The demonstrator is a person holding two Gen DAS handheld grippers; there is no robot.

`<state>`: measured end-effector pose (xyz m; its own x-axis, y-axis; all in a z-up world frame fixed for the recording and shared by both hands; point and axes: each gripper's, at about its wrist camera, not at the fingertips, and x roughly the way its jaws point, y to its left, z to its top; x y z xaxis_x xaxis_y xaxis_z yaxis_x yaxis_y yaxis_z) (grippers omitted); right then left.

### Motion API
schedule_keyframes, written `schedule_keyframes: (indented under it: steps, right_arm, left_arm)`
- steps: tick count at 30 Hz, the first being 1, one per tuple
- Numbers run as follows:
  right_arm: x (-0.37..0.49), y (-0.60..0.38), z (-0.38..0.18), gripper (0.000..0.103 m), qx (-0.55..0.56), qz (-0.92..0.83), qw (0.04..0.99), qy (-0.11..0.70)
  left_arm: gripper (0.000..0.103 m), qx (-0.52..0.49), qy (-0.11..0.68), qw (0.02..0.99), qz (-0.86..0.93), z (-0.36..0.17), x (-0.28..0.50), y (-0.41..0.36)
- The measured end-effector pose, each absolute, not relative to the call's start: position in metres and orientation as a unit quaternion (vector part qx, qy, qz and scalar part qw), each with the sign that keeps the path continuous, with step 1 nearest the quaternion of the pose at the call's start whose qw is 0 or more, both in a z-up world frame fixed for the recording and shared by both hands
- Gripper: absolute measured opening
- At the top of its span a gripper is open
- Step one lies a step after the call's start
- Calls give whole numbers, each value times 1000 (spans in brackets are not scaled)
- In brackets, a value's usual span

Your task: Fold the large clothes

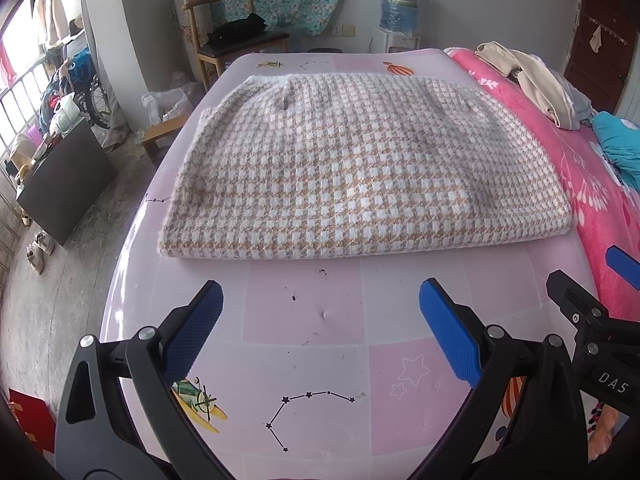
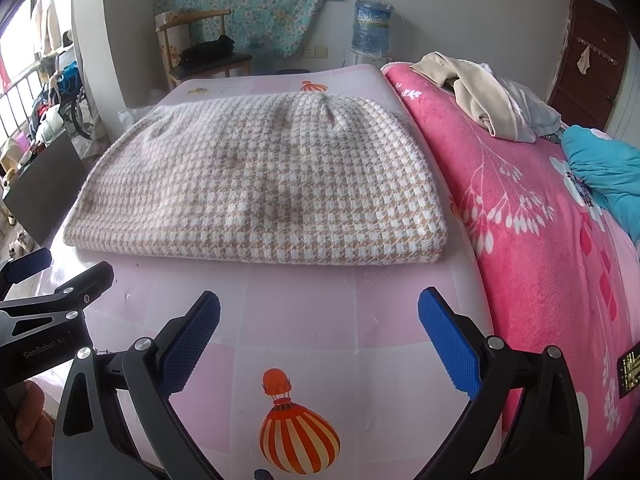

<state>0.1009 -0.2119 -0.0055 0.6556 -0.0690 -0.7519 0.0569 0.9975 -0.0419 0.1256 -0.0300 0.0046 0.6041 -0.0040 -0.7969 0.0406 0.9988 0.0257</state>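
So my fuzzy beige-and-white houndstooth sweater [image 1: 320, 168] sits folded flat on the pink patterned table [image 1: 304, 320], just ahead of both grippers. Left gripper [image 1: 320, 332] and right gripper [image 2: 319, 336] hover wide open, holding nothing. Pink floral blanket [image 2: 540, 240] on the right.

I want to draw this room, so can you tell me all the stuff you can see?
folded garment: 1, beige-and-white check, on the mat
mat: 1, pink with cartoon prints, under the garment
blanket: 1, bright pink with white flowers, right of the mat
clothes pile: 1, cream and grey, on the blanket
teal cloth: 1, far right on the blanket
chair: 1, wooden, dark seat, back left
water jug: 1, blue, by the back wall
left tool: 1, black with blue pads, open
right tool: 1, same colours, open
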Motion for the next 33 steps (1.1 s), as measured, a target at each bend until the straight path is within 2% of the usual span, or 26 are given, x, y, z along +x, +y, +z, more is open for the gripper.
schedule_keyframes:
  steps: [33]
  right_arm:
    - [102,-212,-4,97,-11,-32,909,415]
  left_arm:
    - [95,18,443,896,-11,8,126,-30]
